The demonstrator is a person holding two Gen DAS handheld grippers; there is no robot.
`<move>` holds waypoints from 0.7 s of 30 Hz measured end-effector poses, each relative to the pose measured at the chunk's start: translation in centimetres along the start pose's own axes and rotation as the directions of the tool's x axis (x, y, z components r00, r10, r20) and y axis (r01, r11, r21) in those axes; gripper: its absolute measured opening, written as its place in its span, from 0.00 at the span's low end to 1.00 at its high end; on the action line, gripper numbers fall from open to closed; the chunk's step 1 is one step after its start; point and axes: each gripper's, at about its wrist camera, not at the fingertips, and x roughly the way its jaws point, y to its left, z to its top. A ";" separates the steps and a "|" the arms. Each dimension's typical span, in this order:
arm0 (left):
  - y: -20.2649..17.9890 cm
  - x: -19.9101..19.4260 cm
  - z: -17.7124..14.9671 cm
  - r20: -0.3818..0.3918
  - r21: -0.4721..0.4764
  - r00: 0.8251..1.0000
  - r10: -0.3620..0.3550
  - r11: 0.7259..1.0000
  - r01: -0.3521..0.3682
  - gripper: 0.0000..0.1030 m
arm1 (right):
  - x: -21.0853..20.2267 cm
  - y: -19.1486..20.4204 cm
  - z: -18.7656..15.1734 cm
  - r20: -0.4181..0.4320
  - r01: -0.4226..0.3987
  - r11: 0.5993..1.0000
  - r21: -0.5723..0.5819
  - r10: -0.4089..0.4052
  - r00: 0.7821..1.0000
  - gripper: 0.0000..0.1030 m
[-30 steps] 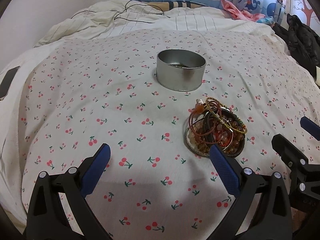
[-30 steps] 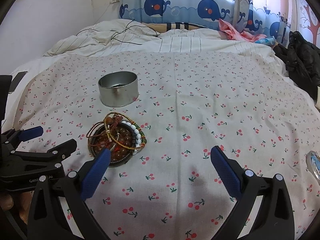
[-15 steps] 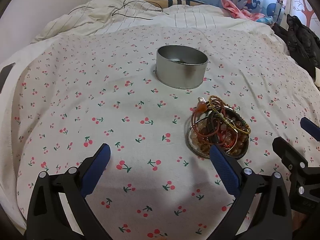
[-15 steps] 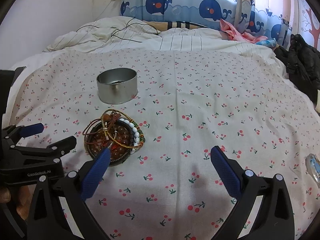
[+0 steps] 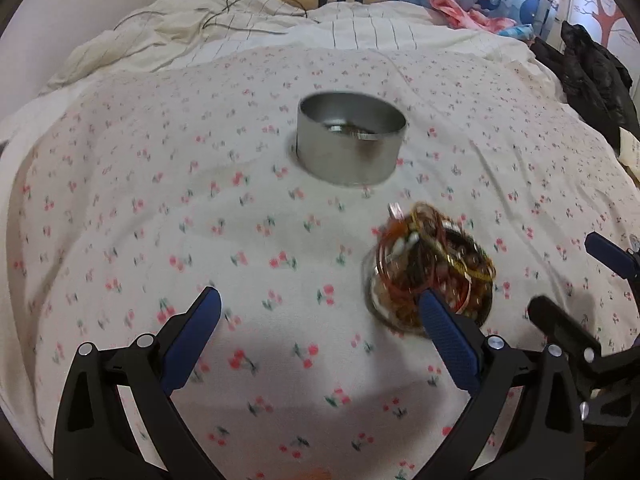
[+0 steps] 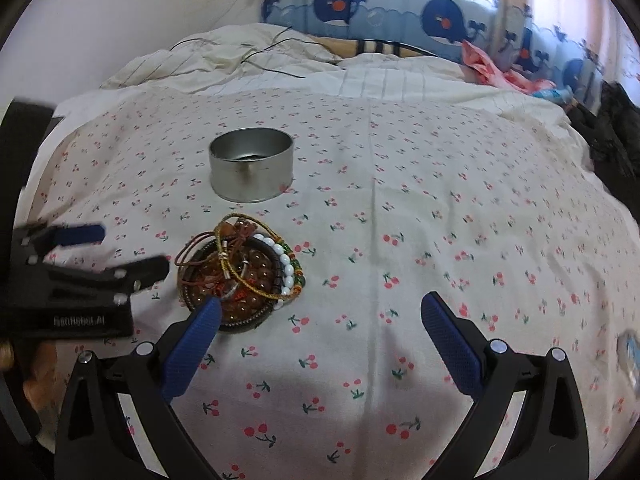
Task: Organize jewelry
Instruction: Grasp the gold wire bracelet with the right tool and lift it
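A round silver tin (image 5: 351,142) stands open on the cherry-print bedspread; it also shows in the right wrist view (image 6: 251,169). In front of it a small round dish holds a heap of jewelry (image 5: 430,276): bead bracelets, cords and a gold chain, sharper in the right wrist view (image 6: 244,276). My left gripper (image 5: 318,322) is open and empty, its right finger just in front of the dish. My right gripper (image 6: 320,320) is open and empty, its left finger just in front of the dish.
The bedspread (image 6: 440,220) covers a bed. A rumpled cream duvet with black cables (image 6: 256,54) lies at the back. Dark clothes (image 5: 592,68) pile at the right edge. A small shiny object (image 6: 630,354) lies at the far right.
Both grippers have moved forward toward the dish and tin, which now look closer. Both stay open and the jewelry has not moved.
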 end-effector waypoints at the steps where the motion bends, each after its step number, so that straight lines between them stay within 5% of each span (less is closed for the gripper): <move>1: 0.2 -0.1 0.3 0.012 0.006 1.000 0.010 1.000 -0.010 0.93 | 0.0 0.0 0.6 -0.001 -0.010 0.999 -0.041 0.010 1.000 0.93; 9: 3.1 1.6 0.1 -0.039 -0.091 0.999 -0.014 0.996 0.011 0.93 | 2.0 -0.7 2.2 -0.032 -0.184 0.980 -0.076 0.182 0.983 0.93; 12: 3.2 1.4 0.2 -0.023 -0.100 0.999 -0.023 0.995 0.021 0.93 | 2.7 0.8 2.5 -0.045 -0.188 0.973 -0.136 0.184 0.982 0.91; 18: 2.8 1.3 0.0 -0.023 -0.075 0.999 -0.032 0.997 0.030 0.93 | 4.6 2.4 2.5 -0.106 -0.254 0.950 -0.180 0.238 0.965 0.54; 21: 2.9 1.1 0.1 -0.016 -0.089 0.999 -0.035 0.995 0.033 0.93 | 5.0 3.0 2.4 -0.111 -0.252 0.945 -0.208 0.233 0.966 0.52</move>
